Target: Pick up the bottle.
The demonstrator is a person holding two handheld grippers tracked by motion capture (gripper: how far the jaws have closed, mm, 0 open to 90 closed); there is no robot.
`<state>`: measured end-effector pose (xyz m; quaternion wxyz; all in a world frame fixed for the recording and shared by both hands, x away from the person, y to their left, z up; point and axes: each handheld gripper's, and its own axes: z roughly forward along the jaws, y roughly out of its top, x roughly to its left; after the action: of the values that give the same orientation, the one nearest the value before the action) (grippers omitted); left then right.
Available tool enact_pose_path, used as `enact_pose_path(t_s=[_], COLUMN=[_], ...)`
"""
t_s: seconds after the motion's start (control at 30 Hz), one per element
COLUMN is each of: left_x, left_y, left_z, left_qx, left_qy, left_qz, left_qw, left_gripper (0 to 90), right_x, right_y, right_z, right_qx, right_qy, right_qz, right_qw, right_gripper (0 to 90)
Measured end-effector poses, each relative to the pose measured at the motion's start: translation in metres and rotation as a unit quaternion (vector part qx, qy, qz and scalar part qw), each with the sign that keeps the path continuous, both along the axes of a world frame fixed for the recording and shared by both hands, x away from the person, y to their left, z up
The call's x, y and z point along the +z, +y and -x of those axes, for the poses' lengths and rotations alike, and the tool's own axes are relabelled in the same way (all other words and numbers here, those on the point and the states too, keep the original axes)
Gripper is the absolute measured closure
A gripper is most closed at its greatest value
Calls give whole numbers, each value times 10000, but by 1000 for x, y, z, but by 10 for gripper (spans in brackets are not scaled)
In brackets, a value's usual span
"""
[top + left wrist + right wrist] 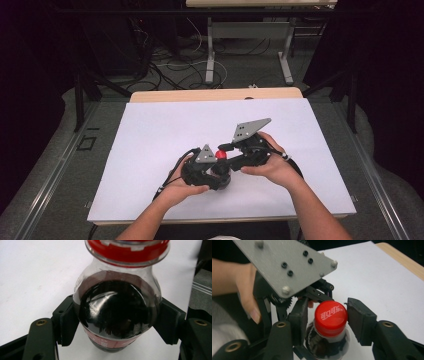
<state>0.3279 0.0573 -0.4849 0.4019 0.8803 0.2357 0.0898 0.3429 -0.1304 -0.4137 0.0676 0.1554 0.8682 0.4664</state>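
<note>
Left hand-held gripper [117, 322] clamps the upright bottle [117, 312]; right hand-held gripper [325, 317] stands apart around its cap [330, 317].

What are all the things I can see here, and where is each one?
bottle: one, clear with dark drink inside, near the middle of the table, clamped at its body by the left gripper.
cap: one, red with white writing, on top of the bottle, between the right gripper's jaws.
sheet: one, white, spread over the table top.
table: one, light wood, its edge showing past the sheet's far side.
cables: several, dark and white, on the floor beyond the table.
left gripper: one, black with a grey plate, shut on the bottle.
right gripper: one, black with a grey plate, jaws astride the cap.
hands: two, each holding a gripper.
</note>
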Motion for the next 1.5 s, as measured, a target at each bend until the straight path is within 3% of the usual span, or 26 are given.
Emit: enact_pose_path(t_s=[0.1, 0.2, 0.27, 0.3, 0.4, 0.53, 0.8, 0.9, 1.0, 1.1, 1.13, 1.2, 1.33, 1.4, 1.5], left_x=[0, 0, 0, 1, 0, 1, 0, 2, 2, 3, 2, 2, 1, 1, 1], left_y=[2, 3, 3, 4, 2, 2, 1, 3, 3, 5, 4, 5, 5, 5, 5], left_z=[-1, -2, -2, -2, -1, -1, 0, 0, 0, 1, 2, 3, 5, 5, 6], left_qx=[115, 199, 235, 207, 396, 383, 423, 345, 272, 100, 137, 14, -59, -182, -164], left_qy=[12, -18, -10, 32, -8, 26, -9, -1, -5, 47, -11, 67, -2, 5, 4], left_qz=[-1, 1, -4, -52, 22, -11, -22, -38, -46, -98, -2, -25, -48, -109, -66], left_qw=[9999, 9998, 9997, 9998, 9992, 9993, 9991, 9994, 9996, 9999, 9999, 10000, 10000, 9998, 9998], left_gripper=[300, 300, 300, 300, 300, 300, 300, 300, 300, 300, 300, 300, 300, 300, 300], right_x=[2, 2, 2, 1, -1, -3, -4, -3, -2, -1, 0, 1, 2, 3, 4], right_y=[2, 4, 5, 7, 9, 14, 20, 20, 17, 13, 12, 9, 5, 4, 3], right_z=[7, 15, 17, 21, 23, 23, 24, 23, 20, 14, 12, 6, -4, -6, -10], right_qx=[-367, -898, -990, -1175, -1369, -1606, -1752, -1635, -1353, -897, -692, -272, 383, 645, 978], right_qy=[-162, -260, -326, -347, -335, -224, -147, -236, -206, -270, -271, -229, -139, -168, -316], right_qz=[38, 92, 120, 91, 14, -82, -150, -134, -117, -66, -10, 18, 97, 179, 249], right_qw=[9992, 9956, 9945, 9924, 9900, 9867, 9843, 9862, 9905, 9956, 9972, 9994, 9991, 9976, 9944], right_gripper=[502, 522, 524, 526, 531, 548, 603, 608, 611, 612, 613, 613, 613, 613, 609])
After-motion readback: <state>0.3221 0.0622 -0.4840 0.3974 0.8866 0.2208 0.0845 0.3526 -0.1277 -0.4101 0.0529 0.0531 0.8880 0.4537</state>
